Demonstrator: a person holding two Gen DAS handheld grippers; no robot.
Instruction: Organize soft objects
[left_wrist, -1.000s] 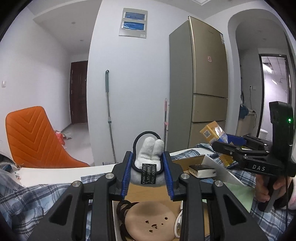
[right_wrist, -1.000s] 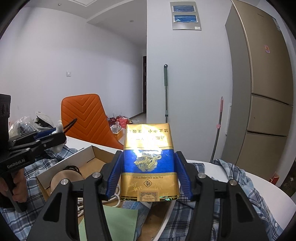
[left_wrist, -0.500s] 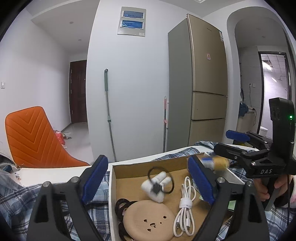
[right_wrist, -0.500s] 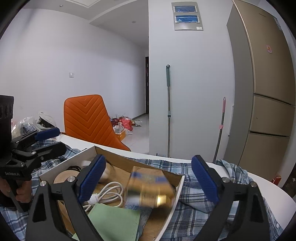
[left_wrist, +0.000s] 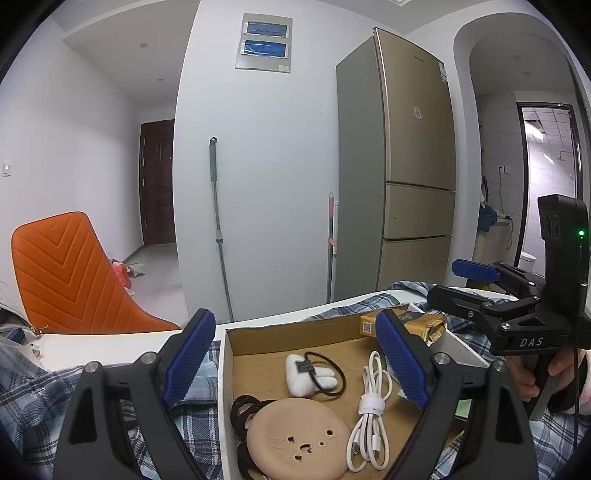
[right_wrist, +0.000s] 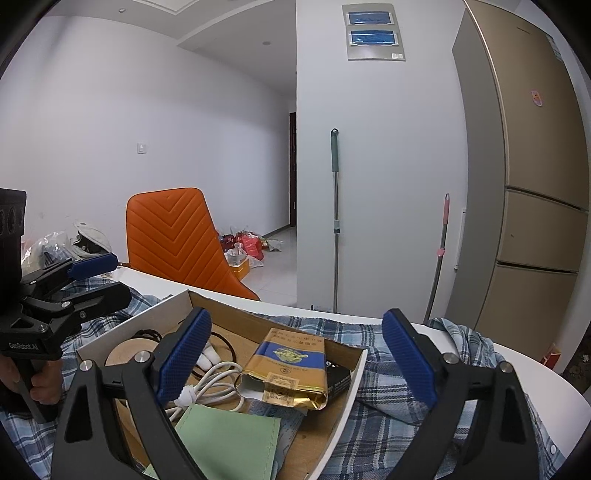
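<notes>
Plush toy, gold pack lie in box; both tools released, perhaps just above.

White walls; gold fridge at right, orange chair at left, mop handle leaning between (dark door far down hallway).

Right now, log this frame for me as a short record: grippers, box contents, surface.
left gripper: open, nothing between its jaws
right gripper: open, nothing between its jaws
cardboard box: holds white plush toy, white cable, gold and blue packet, round tan pad, dark hair ties, green card
under box: plaid cloth
</notes>
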